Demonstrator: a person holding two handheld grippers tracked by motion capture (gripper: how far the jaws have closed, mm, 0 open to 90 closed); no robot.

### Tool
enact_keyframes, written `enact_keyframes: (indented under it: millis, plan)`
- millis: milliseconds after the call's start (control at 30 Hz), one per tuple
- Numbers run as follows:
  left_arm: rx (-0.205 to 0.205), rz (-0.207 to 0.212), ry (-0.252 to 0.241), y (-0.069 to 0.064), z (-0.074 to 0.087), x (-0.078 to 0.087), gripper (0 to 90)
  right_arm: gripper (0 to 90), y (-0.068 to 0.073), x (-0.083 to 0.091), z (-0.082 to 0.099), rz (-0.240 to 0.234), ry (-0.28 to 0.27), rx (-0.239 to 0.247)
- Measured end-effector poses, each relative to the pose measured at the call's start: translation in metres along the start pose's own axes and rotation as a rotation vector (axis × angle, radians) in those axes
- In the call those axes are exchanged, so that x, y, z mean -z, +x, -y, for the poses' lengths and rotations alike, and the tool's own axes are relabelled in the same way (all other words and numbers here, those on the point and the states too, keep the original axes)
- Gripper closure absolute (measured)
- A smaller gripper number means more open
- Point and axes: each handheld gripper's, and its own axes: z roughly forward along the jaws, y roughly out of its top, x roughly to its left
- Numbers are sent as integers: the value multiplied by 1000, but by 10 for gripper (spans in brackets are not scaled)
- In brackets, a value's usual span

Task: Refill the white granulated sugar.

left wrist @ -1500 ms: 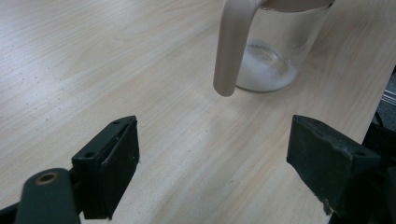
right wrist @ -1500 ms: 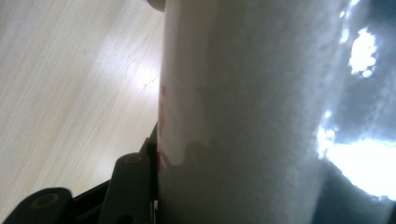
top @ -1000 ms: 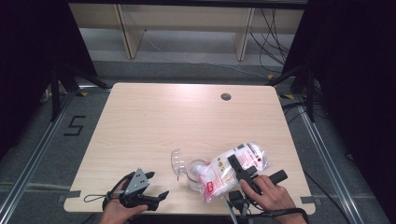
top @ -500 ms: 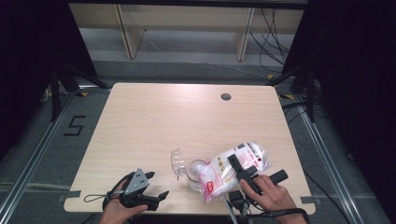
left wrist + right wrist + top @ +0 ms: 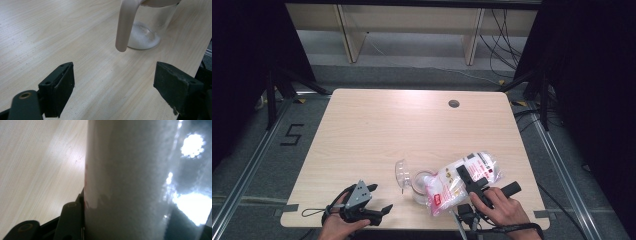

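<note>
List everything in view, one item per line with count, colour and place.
Jug: one, clear plastic with a hinged lid open, white powder at the bottom, near edge of the table.
Bag: one, clear with white powder and red print, tilted over the jug, held in the right gripper.
Table: one, light wood, with a dark round hole near its far edge.
Left gripper: one, black, jaws open, at the near left edge.
Right gripper: one, black, clamped on the bag.

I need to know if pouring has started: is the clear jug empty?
Not empty. The left gripper view shows a thin white layer on the bottom of the jug; the bag is tilted over it in the right gripper.
</note>
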Motion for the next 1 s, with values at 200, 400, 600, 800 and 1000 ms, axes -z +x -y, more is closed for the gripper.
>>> enact_keyframes:
  millis: [200,400,600,800,1000]
  plan:
    - [5,-6,2,1,0,1,167,555,1,-1,1,-4,4,5]
    - [4,-8,5,1,0,2,167,557,2,-1,3,-7,10,9]
    - [2,-13,2,1,0,1,166,560,2,-3,4,-9,4,31]
    - [-13,-16,14,1,0,2,166,563,4,-1,3,-8,10,2]
    - [-26,-25,26,2,0,1,167,567,2,1,0,-4,3,2]
